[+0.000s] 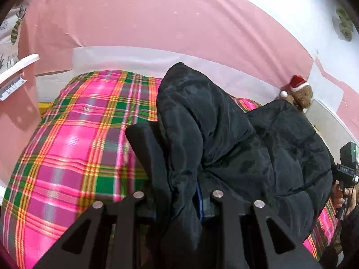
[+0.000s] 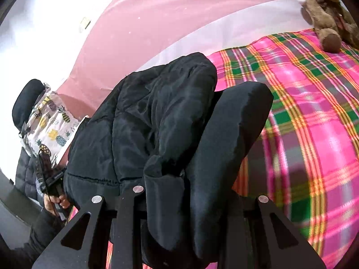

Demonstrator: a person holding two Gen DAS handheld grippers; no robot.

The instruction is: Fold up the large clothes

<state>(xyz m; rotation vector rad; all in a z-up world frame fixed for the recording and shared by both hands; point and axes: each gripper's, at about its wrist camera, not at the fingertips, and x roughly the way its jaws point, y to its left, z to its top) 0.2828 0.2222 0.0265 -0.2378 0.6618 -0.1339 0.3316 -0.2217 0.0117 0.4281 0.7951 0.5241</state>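
A black quilted puffer jacket (image 1: 258, 152) hangs bunched above a bed with a pink and green plaid cover (image 1: 74, 148). My left gripper (image 1: 179, 157) is shut on a fold of the jacket; its left finger (image 1: 148, 148) shows, the right one is hidden under cloth. In the right wrist view the jacket (image 2: 143, 121) fills the middle. My right gripper (image 2: 197, 145) is shut on another edge of it, with the right finger (image 2: 233, 139) showing beside the cloth. The plaid cover (image 2: 314, 134) lies to the right.
A brown teddy bear with a Santa hat (image 1: 300, 92) sits at the bed's far corner, also in the right wrist view (image 2: 325, 20). A pink cloth (image 1: 157, 18) covers the wall behind. A pineapple-print fabric (image 2: 51, 125) hangs at left.
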